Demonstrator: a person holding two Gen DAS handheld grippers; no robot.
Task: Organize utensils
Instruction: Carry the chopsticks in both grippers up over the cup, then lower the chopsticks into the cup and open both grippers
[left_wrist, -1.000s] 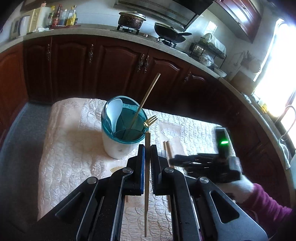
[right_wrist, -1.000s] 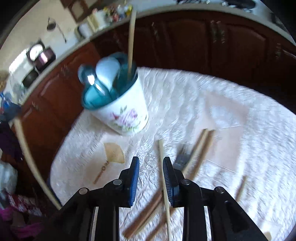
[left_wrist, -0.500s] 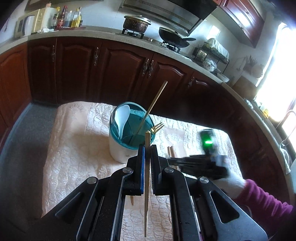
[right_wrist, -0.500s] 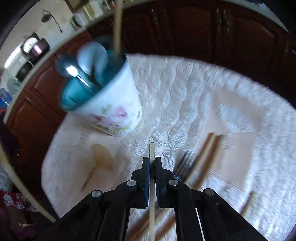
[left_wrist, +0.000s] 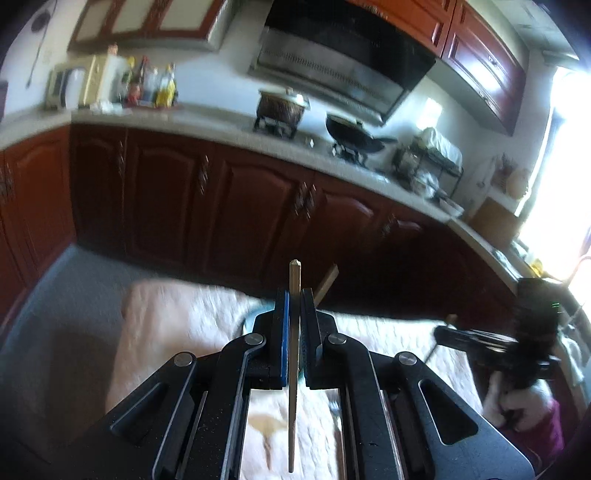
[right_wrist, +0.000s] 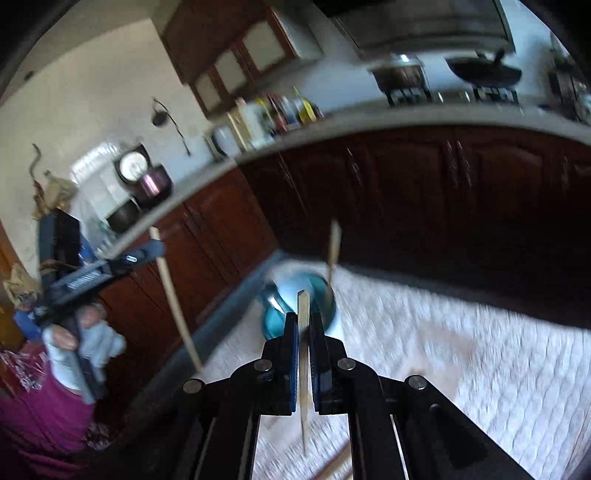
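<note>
My left gripper (left_wrist: 294, 295) is shut on a wooden chopstick (left_wrist: 293, 387) that pokes up past the pads and hangs down behind them. My right gripper (right_wrist: 303, 317) is shut on a second chopstick (right_wrist: 304, 369), held high above the quilted table (right_wrist: 461, 350). The teal-rimmed utensil cup (right_wrist: 291, 306) stands just beyond the right fingertips, with a chopstick (right_wrist: 333, 251) leaning out of it. In the left wrist view the cup (left_wrist: 251, 317) is mostly hidden behind the fingers. The other hand's gripper (left_wrist: 491, 343) shows at the right there, and the left gripper (right_wrist: 99, 269) shows in the right wrist view.
More wooden utensils (right_wrist: 336, 461) lie on the quilted cloth (left_wrist: 184, 325) below. A fork (left_wrist: 334, 406) lies on it under the left fingers. Dark wood cabinets (left_wrist: 240, 206) and a counter with pots (left_wrist: 280, 107) run behind the table. A person's maroon sleeve (right_wrist: 40, 413) is at the left.
The right gripper closed on a chopstick lying on the cloth and rose with it. The left gripper, still gripping its chopstick, also rose and tilted up, so the cup sank behind its fingers.
</note>
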